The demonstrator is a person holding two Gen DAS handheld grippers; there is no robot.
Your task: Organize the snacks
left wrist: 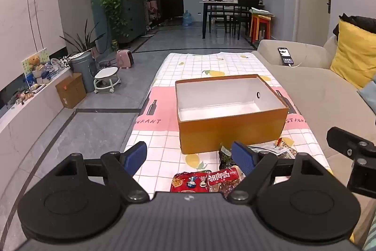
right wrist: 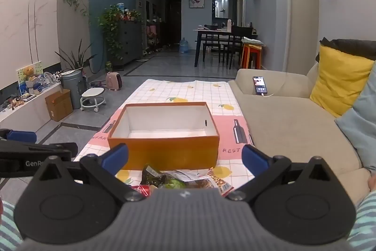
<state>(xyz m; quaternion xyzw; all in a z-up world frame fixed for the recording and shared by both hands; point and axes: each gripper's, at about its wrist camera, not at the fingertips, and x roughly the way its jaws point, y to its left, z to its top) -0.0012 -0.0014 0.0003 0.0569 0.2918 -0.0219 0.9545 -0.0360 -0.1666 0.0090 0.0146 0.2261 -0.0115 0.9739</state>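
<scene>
Both black two-finger grippers with blue pads hover over the near end of the checked, lemon-printed tablecloth, jaws spread wide and holding nothing: the left gripper and the right gripper. Beneath them lies a heap of snack packets. Just beyond it stands an open orange cardboard box with a white inside, nothing in it.

**Snack pile half hidden under both tools**

The red snack packet is cut off by the left tool's body. Under the right tool, the dark green packet and the clear packet are partly covered; their print is too small to read.
</scene>
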